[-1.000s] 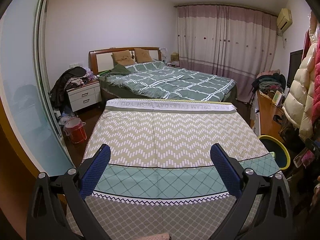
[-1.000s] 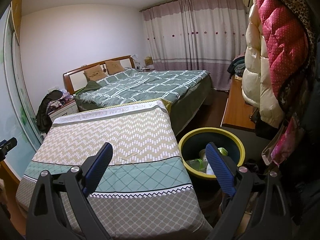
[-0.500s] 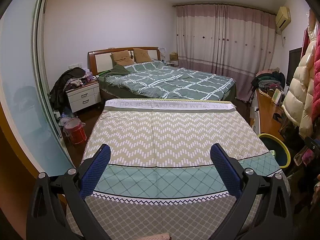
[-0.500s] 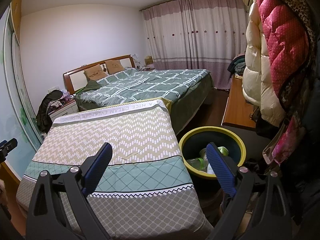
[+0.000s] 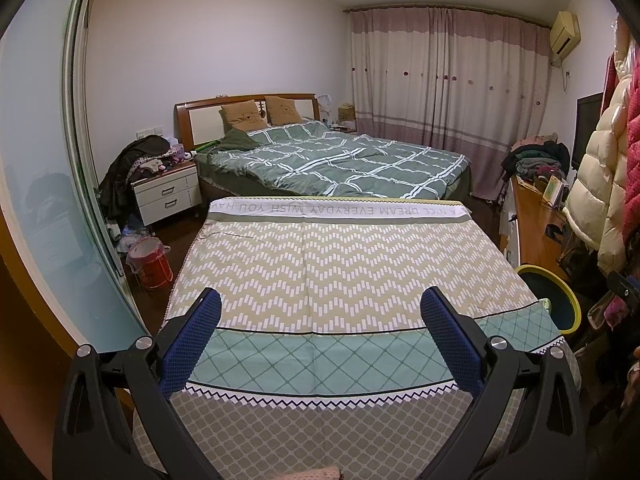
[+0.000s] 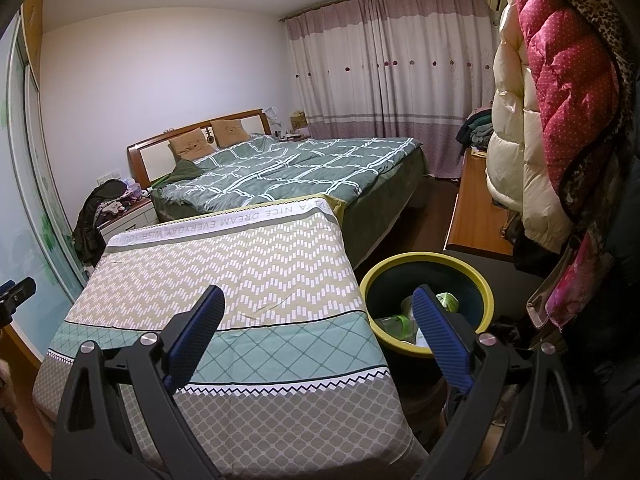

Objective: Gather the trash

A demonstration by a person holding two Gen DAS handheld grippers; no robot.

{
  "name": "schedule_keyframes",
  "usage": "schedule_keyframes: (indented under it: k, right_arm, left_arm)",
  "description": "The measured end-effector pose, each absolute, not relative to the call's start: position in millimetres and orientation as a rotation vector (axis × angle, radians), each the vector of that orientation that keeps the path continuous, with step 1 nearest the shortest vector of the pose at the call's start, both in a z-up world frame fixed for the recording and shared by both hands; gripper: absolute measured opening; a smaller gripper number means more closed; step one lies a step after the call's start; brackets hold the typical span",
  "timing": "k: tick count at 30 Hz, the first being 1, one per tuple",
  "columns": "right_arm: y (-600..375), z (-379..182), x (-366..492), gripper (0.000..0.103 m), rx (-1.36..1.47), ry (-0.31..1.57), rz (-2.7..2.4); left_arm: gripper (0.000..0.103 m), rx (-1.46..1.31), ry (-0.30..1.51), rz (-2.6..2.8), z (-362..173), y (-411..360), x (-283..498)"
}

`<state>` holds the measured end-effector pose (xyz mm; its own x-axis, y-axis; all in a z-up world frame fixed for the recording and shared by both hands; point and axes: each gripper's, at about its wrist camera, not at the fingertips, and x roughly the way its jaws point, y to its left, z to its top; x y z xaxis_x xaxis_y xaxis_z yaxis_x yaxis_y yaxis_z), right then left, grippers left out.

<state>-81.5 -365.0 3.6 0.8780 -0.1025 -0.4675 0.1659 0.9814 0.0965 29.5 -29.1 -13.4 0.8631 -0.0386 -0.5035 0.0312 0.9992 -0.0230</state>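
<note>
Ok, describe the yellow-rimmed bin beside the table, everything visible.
The bin is round, with a yellow rim and a dark, blue-black inner wall; it looks like plastic. It stands upright on the floor, close against the right edge of the patterned tablecloth. Inside lie clear bottles with green labels and other pale scraps. The right claw, open, hangs in front of it.

Two pillows (image 5: 260,114), one yellow-rimmed bin (image 6: 426,260), one red bucket (image 5: 151,266).

Left view: you face squarely over the patterned zigzag cloth-covered table (image 5: 340,264).
Right view: same table (image 6: 224,272), from its right corner.
</note>
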Motion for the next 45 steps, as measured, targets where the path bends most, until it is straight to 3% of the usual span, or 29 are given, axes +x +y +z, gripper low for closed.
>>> schedule_keyframes:
  k: [45]
  right_arm:
    - [-360.8, -3.3, -76.3, 0.09, 0.137, 0.49, -0.138]
  left_arm:
    - [0.098, -0.002, 0.556, -0.058, -17.6, -29.7, 35.7]
